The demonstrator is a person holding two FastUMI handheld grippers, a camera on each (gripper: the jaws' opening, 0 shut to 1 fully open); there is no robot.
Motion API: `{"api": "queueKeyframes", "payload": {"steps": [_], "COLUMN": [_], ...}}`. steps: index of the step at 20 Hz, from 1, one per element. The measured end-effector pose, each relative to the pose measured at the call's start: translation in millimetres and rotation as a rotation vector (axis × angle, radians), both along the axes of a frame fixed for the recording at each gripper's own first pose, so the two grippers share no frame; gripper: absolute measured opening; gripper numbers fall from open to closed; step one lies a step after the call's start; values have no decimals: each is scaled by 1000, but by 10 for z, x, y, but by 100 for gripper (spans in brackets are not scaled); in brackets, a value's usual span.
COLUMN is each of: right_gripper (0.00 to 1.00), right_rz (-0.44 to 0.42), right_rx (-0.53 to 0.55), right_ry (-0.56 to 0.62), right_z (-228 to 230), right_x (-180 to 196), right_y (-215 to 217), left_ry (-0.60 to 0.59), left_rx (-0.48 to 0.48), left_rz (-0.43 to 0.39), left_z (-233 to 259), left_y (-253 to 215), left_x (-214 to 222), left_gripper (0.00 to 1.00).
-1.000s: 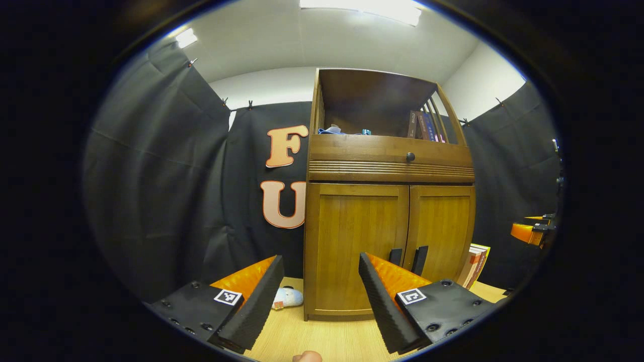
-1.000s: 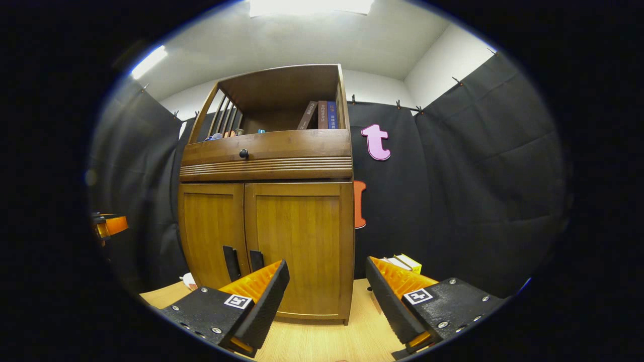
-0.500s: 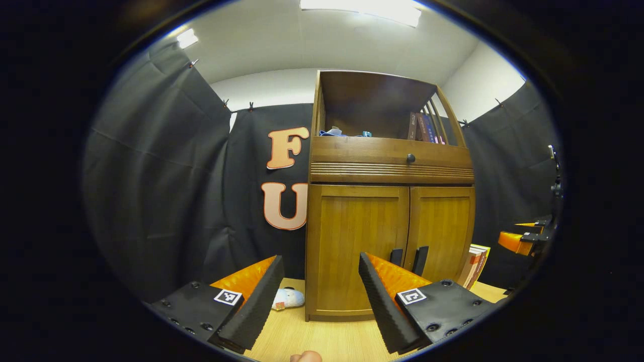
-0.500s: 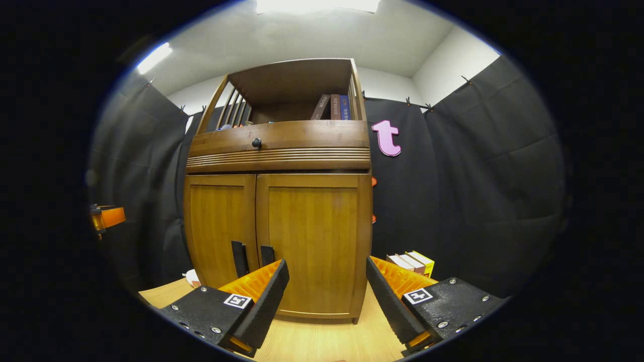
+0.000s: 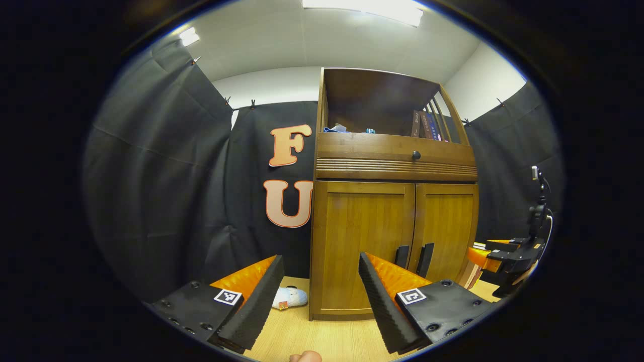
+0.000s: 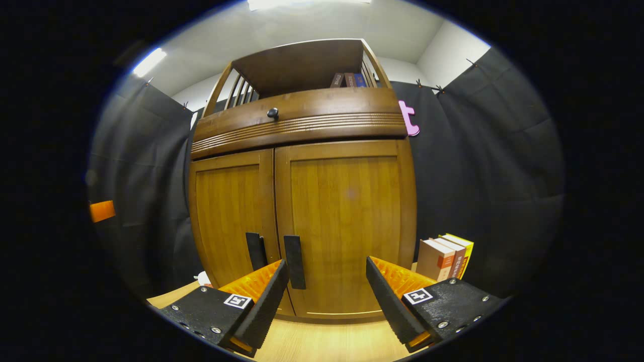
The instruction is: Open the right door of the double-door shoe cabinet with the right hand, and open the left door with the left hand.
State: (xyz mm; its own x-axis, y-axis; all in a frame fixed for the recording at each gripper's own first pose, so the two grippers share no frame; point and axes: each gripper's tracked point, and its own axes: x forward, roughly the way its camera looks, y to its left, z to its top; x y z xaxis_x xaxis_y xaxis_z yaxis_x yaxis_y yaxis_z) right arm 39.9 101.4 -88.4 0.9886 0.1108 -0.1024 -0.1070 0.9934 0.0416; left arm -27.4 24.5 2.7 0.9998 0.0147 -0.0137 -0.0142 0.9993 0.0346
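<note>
A: Where was the cabinet?

B: It stood on the bench against the black cloth wall. Both doors were shut. In the right gripper view the right door sat straight ahead and close, with the left door just beside it.

A: And the handles?

B: Two dark upright handles sat low, either side of the seam. The right handle was just above the tip of that gripper's left-hand finger in the view; whether they touched, I couldn't tell. The left handle was just beside it.

A: How did the right gripper stand?

B: Its fingers were wide apart, holding nothing. In the left gripper view it showed far off to the right, near the cabinet's right side.

A: The left gripper?

B: It too was spread apart and empty, well back from the cabinet, with the left door ahead of it.

A: Anything else about?

B: There was a knob on the drawer above the doors, and books on the open top shelf. More books stood on the bench right of the cabinet, and a small white toy lay at its left foot.
</note>
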Motion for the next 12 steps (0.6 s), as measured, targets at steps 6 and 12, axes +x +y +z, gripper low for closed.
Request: {"api": "queueKeyframes", "payload": {"steps": [6, 12], "right_gripper": [99, 79], "right_rz": [32, 35], "right_rx": [-28, -46], "right_ry": [32, 48], "right_z": [-409, -711], "right_x": [449, 829], "right_y": [368, 565], "left_ry": [8, 23], "left_rx": [8, -1], "left_rz": [24, 29], "left_z": [-47, -152], "left_y": [158, 238], "left_x": [72, 154], "left_gripper": [93, 93]}}
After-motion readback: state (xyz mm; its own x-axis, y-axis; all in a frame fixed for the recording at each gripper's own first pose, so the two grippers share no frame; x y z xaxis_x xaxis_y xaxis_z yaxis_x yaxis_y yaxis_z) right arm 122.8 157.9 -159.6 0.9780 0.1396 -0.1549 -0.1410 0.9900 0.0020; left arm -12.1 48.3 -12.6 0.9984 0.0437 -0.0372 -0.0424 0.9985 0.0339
